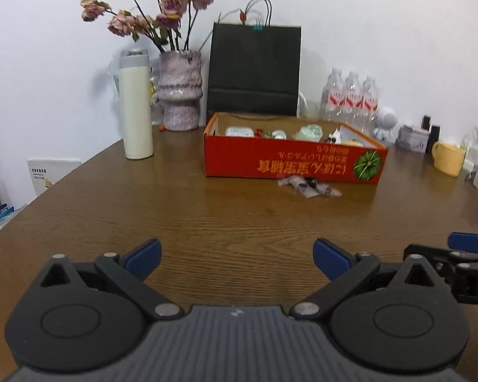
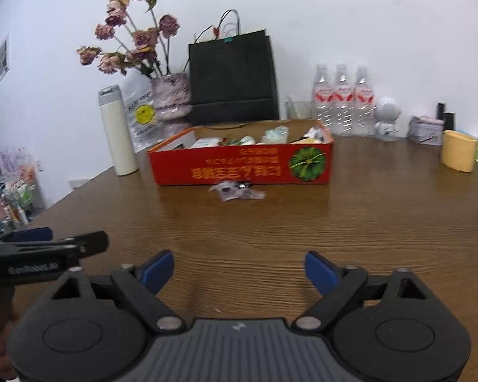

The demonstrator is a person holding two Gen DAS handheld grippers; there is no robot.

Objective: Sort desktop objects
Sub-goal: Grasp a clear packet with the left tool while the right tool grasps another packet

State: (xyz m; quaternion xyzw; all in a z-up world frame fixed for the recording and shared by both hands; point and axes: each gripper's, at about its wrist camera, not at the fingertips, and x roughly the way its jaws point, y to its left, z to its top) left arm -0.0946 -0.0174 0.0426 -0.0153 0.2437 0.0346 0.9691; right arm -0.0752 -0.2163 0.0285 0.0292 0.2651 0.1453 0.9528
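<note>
Left gripper [image 1: 237, 256] spread wide and empty, right gripper [image 2: 239, 269] likewise released, small crinkled plastic wrappers [image 1: 309, 186] on brown wooden table [image 1: 207, 222] just before open red cardboard box [image 1: 294, 160].

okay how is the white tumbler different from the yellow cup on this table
The white tumbler is tall, slim and cream-white with a grey lid; the yellow cup is short, squat and looks open-topped. The tumbler stands left of the red box, by the flower vase; the cup stands far right among small clutter. Both stand upright on the wooden table, untouched by either gripper.
</note>
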